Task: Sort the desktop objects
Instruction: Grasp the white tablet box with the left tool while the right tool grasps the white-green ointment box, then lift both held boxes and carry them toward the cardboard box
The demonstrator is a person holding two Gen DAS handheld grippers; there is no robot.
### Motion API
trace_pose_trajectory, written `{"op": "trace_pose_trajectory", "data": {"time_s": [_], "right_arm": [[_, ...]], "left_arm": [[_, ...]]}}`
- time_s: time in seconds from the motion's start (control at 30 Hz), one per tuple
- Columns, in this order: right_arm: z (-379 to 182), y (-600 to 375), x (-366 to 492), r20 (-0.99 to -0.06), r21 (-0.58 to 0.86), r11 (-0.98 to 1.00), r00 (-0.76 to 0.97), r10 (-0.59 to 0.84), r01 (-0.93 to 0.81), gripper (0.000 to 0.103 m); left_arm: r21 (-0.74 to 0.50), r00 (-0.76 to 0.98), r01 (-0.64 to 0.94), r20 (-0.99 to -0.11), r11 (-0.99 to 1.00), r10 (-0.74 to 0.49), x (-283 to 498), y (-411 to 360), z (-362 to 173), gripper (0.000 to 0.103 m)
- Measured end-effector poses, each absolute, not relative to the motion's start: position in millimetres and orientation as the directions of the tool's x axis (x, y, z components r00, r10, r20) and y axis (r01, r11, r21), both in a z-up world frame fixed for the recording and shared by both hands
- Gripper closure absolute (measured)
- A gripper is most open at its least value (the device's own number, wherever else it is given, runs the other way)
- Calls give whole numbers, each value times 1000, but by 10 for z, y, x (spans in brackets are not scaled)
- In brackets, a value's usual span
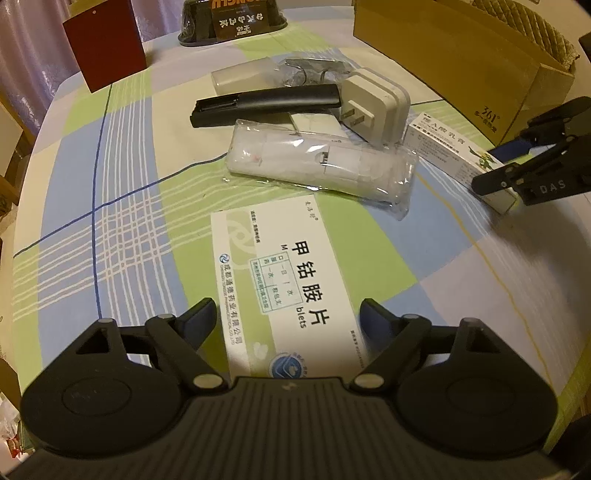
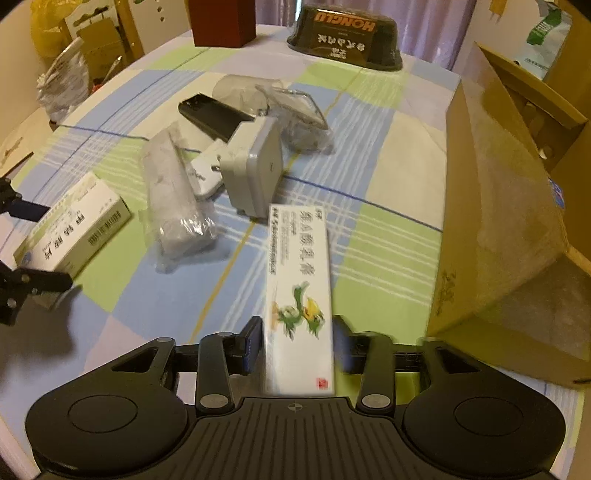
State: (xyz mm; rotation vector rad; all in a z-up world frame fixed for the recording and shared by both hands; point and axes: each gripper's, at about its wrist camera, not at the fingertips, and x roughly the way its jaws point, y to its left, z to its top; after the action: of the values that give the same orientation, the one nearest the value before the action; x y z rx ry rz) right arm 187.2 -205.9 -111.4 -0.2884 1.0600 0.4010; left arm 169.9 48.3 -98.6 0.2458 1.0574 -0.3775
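Note:
A white tablet box (image 1: 288, 280) with green print lies flat on the plaid tablecloth. My left gripper (image 1: 288, 317) is open and straddles its near end, with a small gap at each finger. In the right wrist view the same box (image 2: 74, 229) sits between the left gripper's fingers (image 2: 59, 247). My right gripper (image 2: 299, 341) is shut on the near end of a long white ointment box (image 2: 299, 280) with a green bird figure. In the left wrist view that box (image 1: 447, 151) and the right gripper (image 1: 487, 168) are at the right edge.
In the middle lie a plastic-wrapped white item (image 1: 321, 162), a black remote (image 1: 266, 105), a white plug charger (image 1: 373, 107) and bagged clutter (image 1: 310, 70). An open cardboard box (image 2: 509, 221) stands at the right. A dark red box (image 1: 107, 48) and a black container (image 1: 232, 22) stand at the back.

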Motion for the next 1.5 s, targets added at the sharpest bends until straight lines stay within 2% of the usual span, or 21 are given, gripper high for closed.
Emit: {"op": "trace_pose_trajectory", "data": {"time_s": [0.03, 0.17, 0.27, 0.33, 0.37, 0.43, 0.47, 1.03, 1.27, 1.5], "right_arm": [[-1117, -2037, 1894, -882, -43, 891, 436, 178, -451, 31], [-1146, -1997, 1985, -876, -24, 895, 441, 197, -446, 31], [-1173, -1992, 2032, -877, -13, 900, 438, 200, -436, 31], [-1186, -1996, 2044, -879, -7, 901, 432, 200, -433, 31], [-1192, -1999, 2046, -882, -6, 901, 427, 200, -434, 37], [-1197, -2011, 2044, -884, -4, 901, 422, 199, -434, 61], [-1196, -2020, 2040, -884, -4, 901, 422, 199, -434, 65], [-776, -2118, 1821, -842, -8, 912, 495, 215, -410, 66], [-431, -2195, 1763, -797, 1, 925, 558, 230, -380, 66], [-51, -2383, 1738, -745, 11, 946, 629, 223, -323, 66]], "left_arm": [[16, 434, 412, -883, 911, -181, 1706, 485, -987, 21], [21, 434, 396, -885, 918, -167, 1751, 479, -991, 23], [16, 433, 386, -886, 922, -166, 1769, 475, -985, 32], [17, 434, 382, -886, 924, -162, 1768, 476, -989, 32], [16, 435, 380, -886, 925, -163, 1762, 480, -990, 32], [12, 436, 377, -884, 926, -166, 1754, 493, -990, 33], [10, 438, 378, -883, 926, -169, 1747, 501, -989, 33], [70, 518, 396, -840, 916, -160, 1762, 517, -633, 34], [109, 563, 459, -803, 882, -193, 1838, 303, -362, 34], [109, 591, 536, -756, 837, -280, 2047, -41, -40, 34]]}}
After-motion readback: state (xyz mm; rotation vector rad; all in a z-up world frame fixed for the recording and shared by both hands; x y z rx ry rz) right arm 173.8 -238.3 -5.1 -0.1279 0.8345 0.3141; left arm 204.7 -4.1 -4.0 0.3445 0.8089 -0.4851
